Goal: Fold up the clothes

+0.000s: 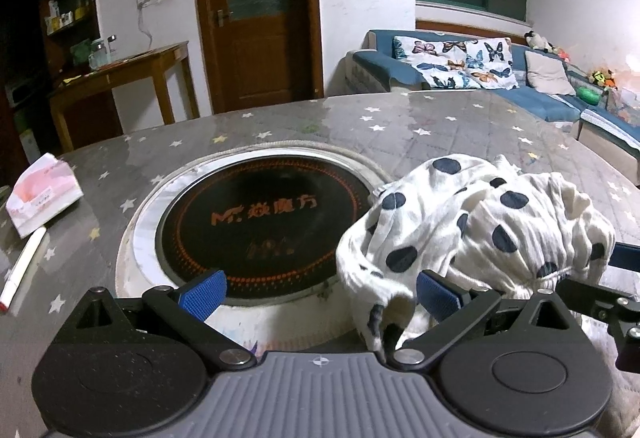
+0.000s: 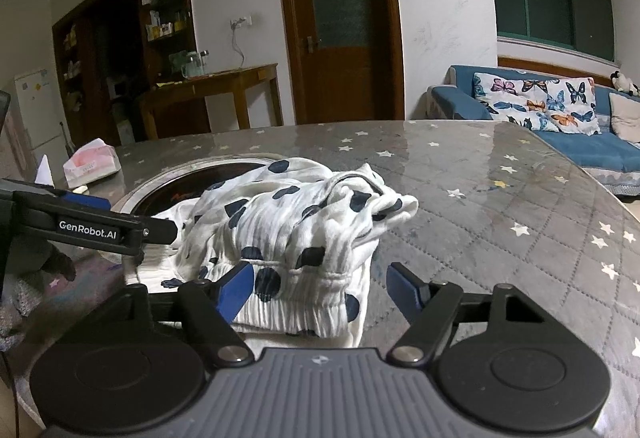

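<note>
While both grippers sit low over the grey star-patterned table (image 1: 460, 126), a crumpled white garment with dark polka dots (image 1: 480, 230) lies bunched on it, its far edge draped over the rim of the round black cooktop (image 1: 264, 226) set into the tabletop; in the right wrist view the same garment (image 2: 296, 222) shows a gathered elastic band along its near edge, lying between the two blue pads; the right gripper (image 2: 320, 288) has its jaws spread wide, one pad touching or just over the elastic band and the other clear of the cloth above bare table, so it is released; the left gripper (image 1: 320, 290) is likewise spread apart, its right-side pad pressed against a hanging fold of the garment and its left-side pad over the cooktop, grasping nothing, though the cloth may brush that pad and the fisheye makes this hard to judge; a pink-and-white tissue pack (image 1: 42, 194) and a white pen (image 1: 22, 266) lie on the table well to the left; a blue sofa (image 2: 580, 146) with butterfly cushions (image 2: 532, 106) stands beyond the table.
</note>
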`<state>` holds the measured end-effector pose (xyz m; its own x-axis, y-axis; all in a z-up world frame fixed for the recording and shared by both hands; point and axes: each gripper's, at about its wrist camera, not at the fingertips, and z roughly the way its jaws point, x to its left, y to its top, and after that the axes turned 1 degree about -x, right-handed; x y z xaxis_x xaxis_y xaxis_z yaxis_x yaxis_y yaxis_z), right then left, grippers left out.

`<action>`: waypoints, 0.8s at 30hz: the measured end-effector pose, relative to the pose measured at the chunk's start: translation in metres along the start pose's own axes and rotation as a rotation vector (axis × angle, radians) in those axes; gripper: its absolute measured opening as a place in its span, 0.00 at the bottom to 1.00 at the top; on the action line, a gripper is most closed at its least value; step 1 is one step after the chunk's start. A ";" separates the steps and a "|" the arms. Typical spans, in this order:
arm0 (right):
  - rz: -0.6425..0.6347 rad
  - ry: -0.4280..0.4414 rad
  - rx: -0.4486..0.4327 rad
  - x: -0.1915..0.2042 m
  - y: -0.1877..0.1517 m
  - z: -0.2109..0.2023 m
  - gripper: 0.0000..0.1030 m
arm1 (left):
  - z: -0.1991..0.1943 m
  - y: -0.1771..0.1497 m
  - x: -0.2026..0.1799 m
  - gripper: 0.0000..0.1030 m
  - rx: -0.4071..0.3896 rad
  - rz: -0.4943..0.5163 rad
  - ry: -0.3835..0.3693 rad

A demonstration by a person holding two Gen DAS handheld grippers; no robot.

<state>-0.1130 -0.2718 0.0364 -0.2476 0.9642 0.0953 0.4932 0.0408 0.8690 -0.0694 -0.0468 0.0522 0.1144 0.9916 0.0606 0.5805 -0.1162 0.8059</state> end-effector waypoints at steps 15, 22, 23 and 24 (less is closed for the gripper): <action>-0.016 -0.034 0.068 0.003 0.015 0.011 0.67 | 0.013 0.003 -0.006 0.84 0.030 0.034 0.024; -0.033 -0.025 0.073 0.005 0.016 0.008 0.56 | 0.012 0.008 -0.008 0.76 0.031 0.046 0.031; -0.033 -0.024 0.073 0.005 0.016 0.008 0.53 | 0.011 0.008 -0.008 0.75 0.030 0.048 0.031; -0.034 -0.023 0.074 0.005 0.017 0.007 0.52 | 0.011 0.008 -0.009 0.73 0.030 0.049 0.030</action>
<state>-0.0999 -0.2642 0.0478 -0.2467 0.9676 0.0543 0.5450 0.0922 0.8334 -0.0566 -0.0570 0.0516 0.1191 0.9859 0.1180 0.5989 -0.1661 0.7834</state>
